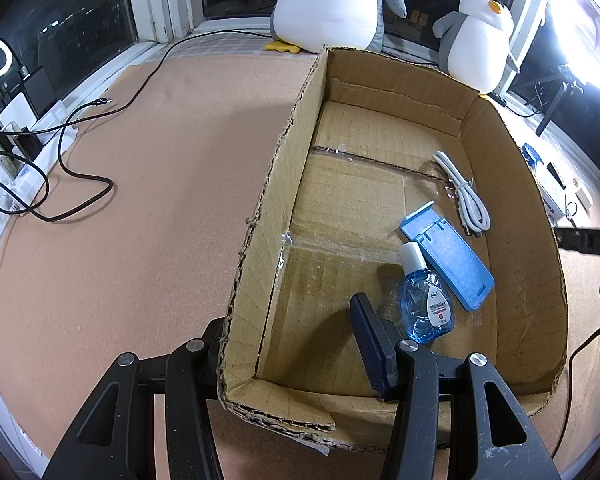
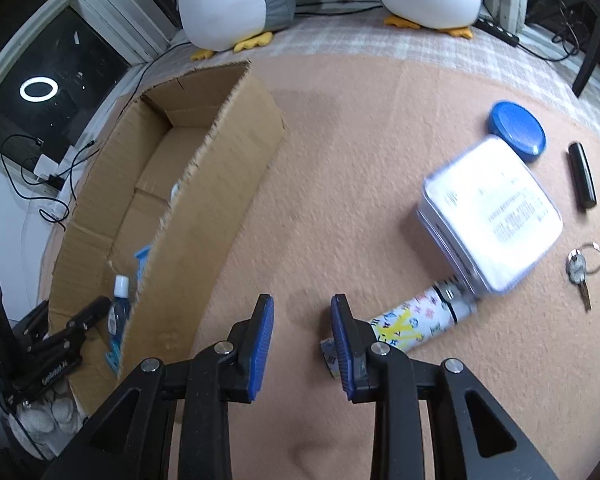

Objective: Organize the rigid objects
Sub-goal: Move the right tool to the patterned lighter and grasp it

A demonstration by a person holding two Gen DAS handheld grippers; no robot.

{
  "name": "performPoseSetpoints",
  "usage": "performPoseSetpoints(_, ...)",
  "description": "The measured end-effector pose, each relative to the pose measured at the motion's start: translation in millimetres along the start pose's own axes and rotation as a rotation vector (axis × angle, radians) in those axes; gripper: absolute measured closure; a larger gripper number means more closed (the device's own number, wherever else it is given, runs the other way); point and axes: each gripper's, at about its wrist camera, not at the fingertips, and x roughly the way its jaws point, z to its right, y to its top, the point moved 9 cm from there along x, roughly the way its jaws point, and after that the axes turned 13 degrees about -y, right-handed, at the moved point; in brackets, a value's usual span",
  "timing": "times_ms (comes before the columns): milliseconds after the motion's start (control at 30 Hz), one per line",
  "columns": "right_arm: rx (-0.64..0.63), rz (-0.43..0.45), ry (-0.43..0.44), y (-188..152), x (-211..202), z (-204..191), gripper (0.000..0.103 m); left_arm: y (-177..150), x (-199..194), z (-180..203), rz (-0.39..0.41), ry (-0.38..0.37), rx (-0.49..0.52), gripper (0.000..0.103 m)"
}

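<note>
Blue-padded fingers of the right gripper (image 2: 302,344) are held apart and empty above the table (image 2: 360,128), a patterned tube (image 2: 412,320) just beside them. Left gripper (image 1: 292,344) fingers are spread astride the box (image 1: 276,184) wall, gripping nothing. Inside lie a bottle (image 1: 424,300), stand (image 1: 446,256) and cable (image 1: 466,196).
</note>
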Motion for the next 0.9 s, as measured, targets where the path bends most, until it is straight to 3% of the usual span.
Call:
performPoseSetpoints(300, 0.027, -0.020, 0.013, -23, -10, 32, 0.077, 0, 0, 0, 0.000, 0.000, 0.001, 0.049)
performPoseSetpoints(500, 0.048, 0.056, 0.054, -28, -39, 37, 0.075, 0, 0, 0, 0.001, -0.001, -0.001, 0.049)
performPoseSetpoints(667, 0.054, 0.081, -0.103, -27, -40, 56, 0.060, 0, 0, 1, 0.001, 0.000, 0.001, 0.049)
performPoseSetpoints(900, 0.043, 0.032, -0.167, -23, -20, 58, 0.060, 2, 1, 1, 0.001, -0.001, 0.001, 0.049)
